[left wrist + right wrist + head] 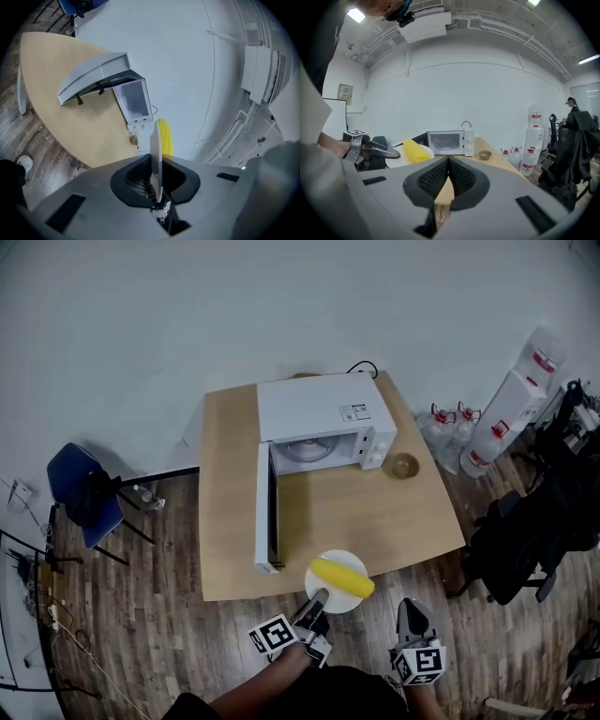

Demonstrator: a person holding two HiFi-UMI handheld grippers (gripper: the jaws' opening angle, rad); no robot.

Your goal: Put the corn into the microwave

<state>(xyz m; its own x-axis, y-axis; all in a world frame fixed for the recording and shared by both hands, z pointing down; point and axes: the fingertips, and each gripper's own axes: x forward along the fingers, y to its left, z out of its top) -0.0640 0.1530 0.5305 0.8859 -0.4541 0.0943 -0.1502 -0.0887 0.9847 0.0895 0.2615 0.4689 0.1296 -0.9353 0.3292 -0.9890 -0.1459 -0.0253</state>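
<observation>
A yellow corn cob [342, 577] lies on a white plate [339, 560] held over the table's [225, 521] near edge. My left gripper [319, 600] is shut on the plate's near rim; in the left gripper view the plate [155, 150] stands edge-on between the jaws, with the corn [165, 136] beyond it. The white microwave [319, 413] stands at the table's back, its door [264, 512] swung wide open toward me. My right gripper [412, 611] hangs to the right of the plate, short of the table, shut and holding nothing. The right gripper view shows the corn [415, 151] and the microwave [450, 142].
A small brown bowl [403, 466] sits on the table right of the microwave. Water bottles [450, 423] and white dispensers [511, 418] stand at the back right. A dark chair with clothing [534, 531] is at the right, a blue chair [84, 488] at the left.
</observation>
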